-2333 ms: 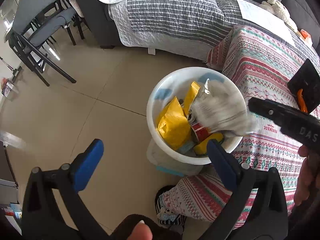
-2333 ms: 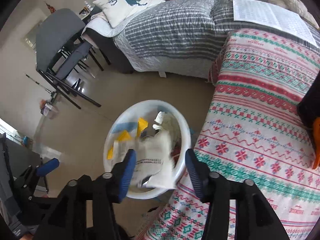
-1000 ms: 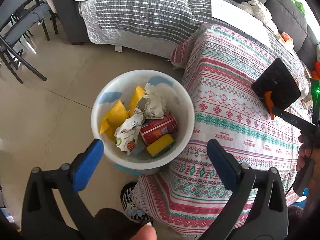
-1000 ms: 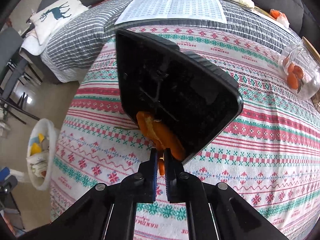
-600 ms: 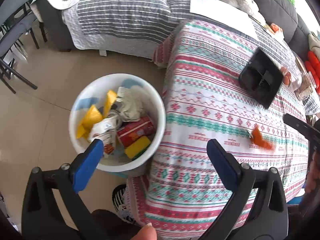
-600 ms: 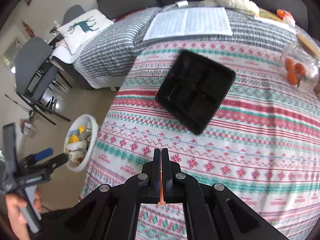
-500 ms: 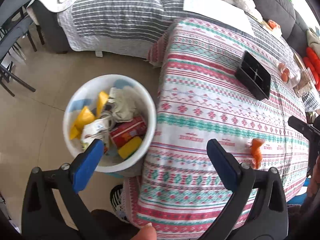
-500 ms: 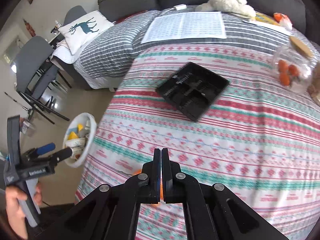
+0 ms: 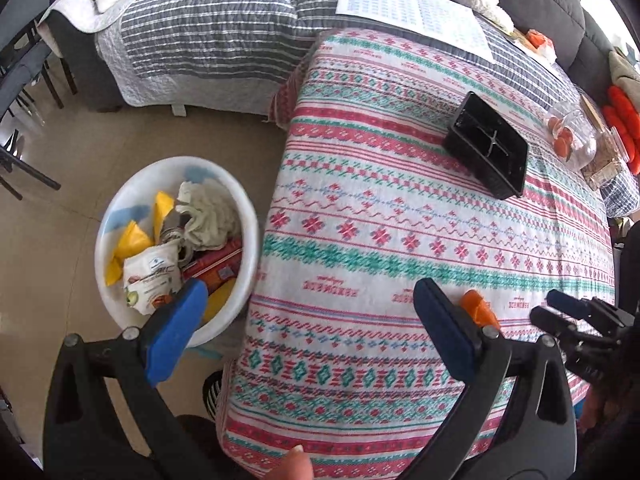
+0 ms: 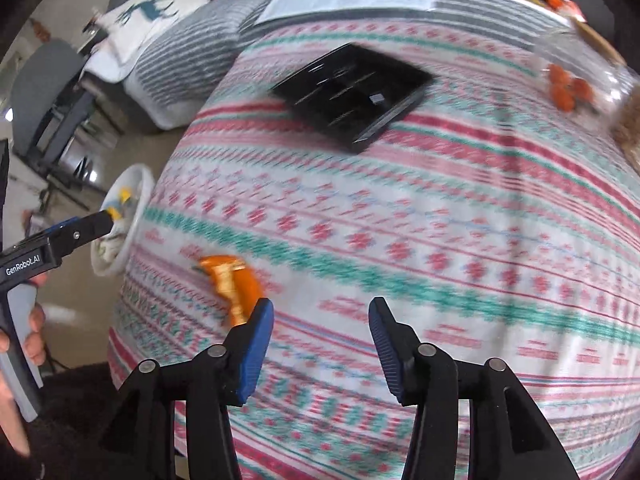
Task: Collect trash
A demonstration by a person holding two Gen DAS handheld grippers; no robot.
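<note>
An orange peel (image 10: 234, 280) lies on the patterned tablecloth (image 10: 440, 208) near the front edge, just left of my right gripper (image 10: 322, 322). Its jaws are opening, and nothing sits between them. The same peel (image 9: 478, 312) shows behind the left gripper's right finger. My left gripper (image 9: 310, 320) stands wide open and empty over the table's edge. A white bin (image 9: 120, 208) on the floor to the left holds wrappers, a can and crumpled paper. A black plastic tray (image 9: 490, 146) lies further back on the table; the right wrist view also shows this tray (image 10: 354, 92).
A clear jar of orange fruit (image 9: 568, 140) stands at the table's far right. A grey striped quilt (image 9: 208, 24) covers a sofa behind, with a printed sheet (image 9: 412, 8) on it. Dark chairs (image 10: 48, 92) stand on the beige floor at left.
The right gripper, shut on the orange peel, drew back from the black tray and its jaws parted; the peel now lies on the cloth. The left gripper slid right, from above the bin to the table's edge.
</note>
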